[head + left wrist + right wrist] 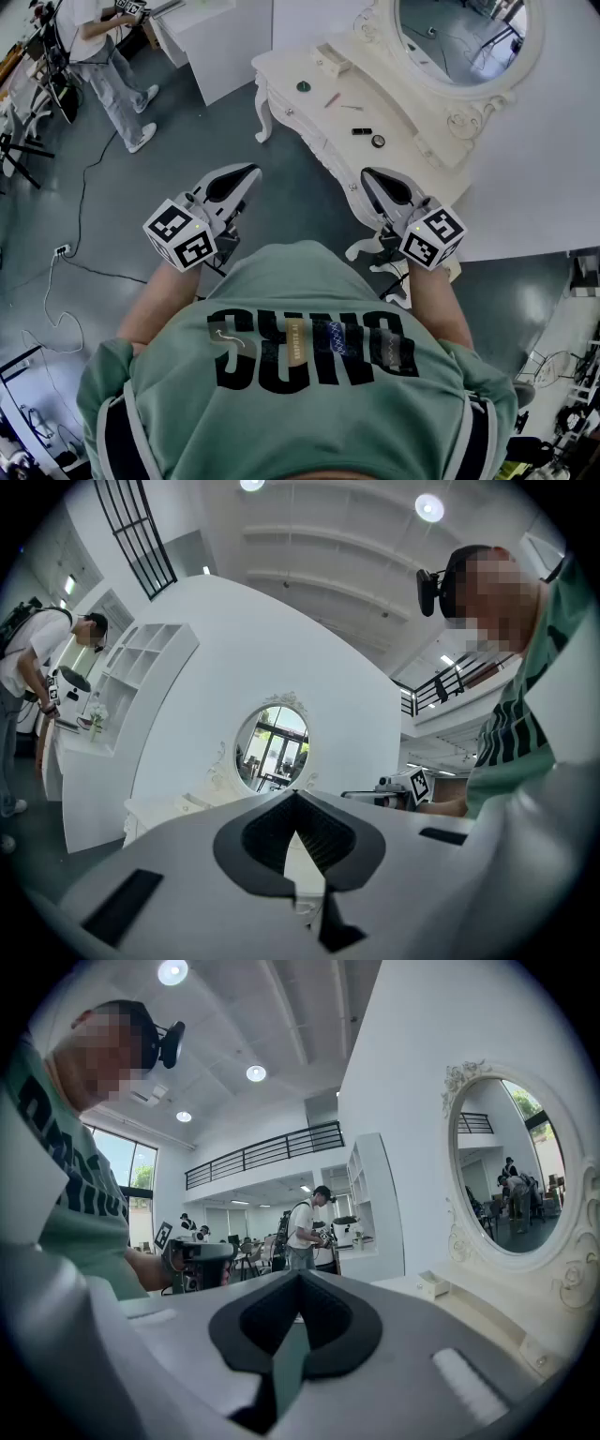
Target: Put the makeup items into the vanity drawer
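The cream vanity [398, 117] stands ahead of me with its oval mirror [464, 37]. On its top lie a dark green round item [303, 86], a pink pencil [332, 99], a thin stick [352, 108], a black piece [361, 131] and a round compact [378, 141]. The drawer fronts [305, 127] look closed. My left gripper [247, 172] is held over the floor, short of the vanity, shut and empty. My right gripper [367, 174] hangs near the vanity's front edge, also shut with nothing in it. In the gripper views, the left gripper [296, 795] and the right gripper [300, 1277] have their jaws together.
A small cream box [333, 62] sits at the vanity's back left. A white shelf unit [211, 37] stands left of it. A person [108, 56] stands at the far left beside equipment. Cables [70, 253] trail over the grey floor.
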The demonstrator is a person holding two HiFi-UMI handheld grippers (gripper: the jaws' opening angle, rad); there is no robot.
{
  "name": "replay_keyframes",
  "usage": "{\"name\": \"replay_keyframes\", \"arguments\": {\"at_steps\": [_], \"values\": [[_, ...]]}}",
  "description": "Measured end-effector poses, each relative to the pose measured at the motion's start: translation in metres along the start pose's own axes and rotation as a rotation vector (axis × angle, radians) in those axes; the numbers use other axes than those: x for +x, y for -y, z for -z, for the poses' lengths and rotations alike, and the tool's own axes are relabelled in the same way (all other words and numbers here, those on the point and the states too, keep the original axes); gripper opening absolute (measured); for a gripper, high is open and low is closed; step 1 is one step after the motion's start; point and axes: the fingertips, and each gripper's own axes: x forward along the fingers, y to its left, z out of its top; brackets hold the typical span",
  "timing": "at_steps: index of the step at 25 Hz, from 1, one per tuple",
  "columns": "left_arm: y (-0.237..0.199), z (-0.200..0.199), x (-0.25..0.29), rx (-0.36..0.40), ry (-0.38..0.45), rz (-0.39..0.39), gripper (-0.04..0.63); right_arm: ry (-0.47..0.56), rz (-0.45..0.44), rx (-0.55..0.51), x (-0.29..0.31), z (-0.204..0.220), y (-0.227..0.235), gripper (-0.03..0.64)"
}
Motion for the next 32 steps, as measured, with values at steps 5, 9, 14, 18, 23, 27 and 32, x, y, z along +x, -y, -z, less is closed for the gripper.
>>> {"name": "replay_keyframes", "arguments": {"at_steps": [5, 9, 14, 18, 23, 27, 32], "values": [[0.002, 0.000, 0.003, 0.001, -0.004, 0.005, 0.003, 0.001, 0.003, -0.002, -0.002, 0.000, 0.003, 0.006], [0.004, 0.000, 0.010, 0.000, -0.010, 0.001, 0.003, 0.001, -0.002, 0.001, -0.004, 0.000, 0.010, 0.006], [0.008, 0.000, 0.026, 0.010, -0.017, -0.003, 0.003, 0.001, -0.012, 0.006, -0.009, -0.002, 0.023, 0.008], [0.015, -0.001, 0.041, 0.015, -0.016, -0.007, 0.003, 0.005, -0.015, 0.024, -0.018, -0.006, 0.035, 0.008], [0.026, -0.001, 0.065, 0.029, -0.014, -0.012, 0.003, 0.015, -0.036, -0.001, -0.036, -0.013, 0.052, 0.009], [0.036, 0.002, 0.092, 0.030, -0.005, -0.010, 0.003, 0.021, -0.051, -0.016, -0.053, -0.018, 0.070, 0.009], [0.034, 0.012, 0.124, 0.012, -0.024, -0.005, 0.003, 0.003, -0.055, -0.020, -0.060, -0.010, 0.100, 0.009]]}}
